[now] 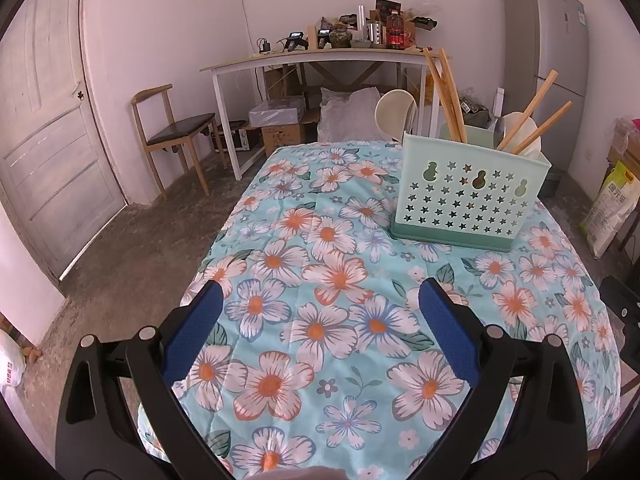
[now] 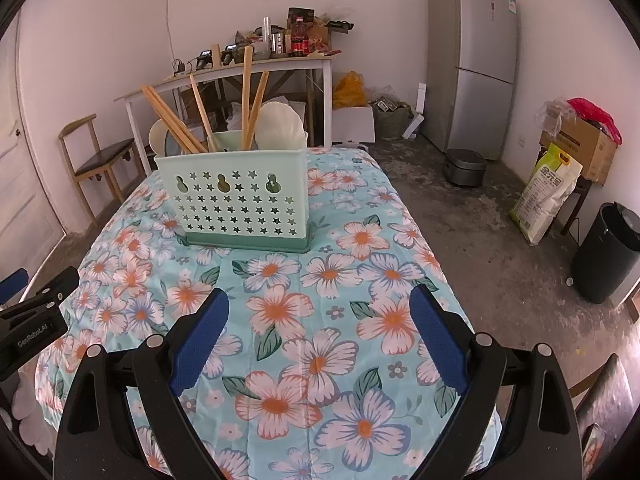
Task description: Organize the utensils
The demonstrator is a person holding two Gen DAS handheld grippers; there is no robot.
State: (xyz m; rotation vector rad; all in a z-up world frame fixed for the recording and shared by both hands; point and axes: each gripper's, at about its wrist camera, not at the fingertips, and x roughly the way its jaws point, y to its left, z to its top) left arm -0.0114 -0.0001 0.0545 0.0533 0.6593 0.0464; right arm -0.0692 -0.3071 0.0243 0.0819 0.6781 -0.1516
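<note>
A pale green utensil holder (image 1: 468, 196) (image 2: 236, 196) with star cut-outs stands upright on the floral tablecloth (image 1: 332, 280) (image 2: 320, 280). Wooden chopsticks (image 1: 532, 110) (image 2: 246, 96) and white spoons (image 1: 524, 136) (image 2: 280, 124) stick out of its top. My left gripper (image 1: 322, 296) hovers open over the cloth, short of the holder and to its left, with nothing between its blue pads (image 1: 192, 336). My right gripper (image 2: 320, 300) is also open and empty, in front of the holder. The left gripper's black body (image 2: 32, 320) shows at the left edge of the right wrist view.
A wooden chair (image 1: 172, 132) and a white desk (image 1: 312, 60) piled with bottles and clutter stand behind the table. A grey fridge (image 2: 472, 60), a rice cooker (image 2: 464, 166), a sack (image 2: 544, 192), a cardboard box (image 2: 576, 144) and a black bin (image 2: 608, 252) are at the right.
</note>
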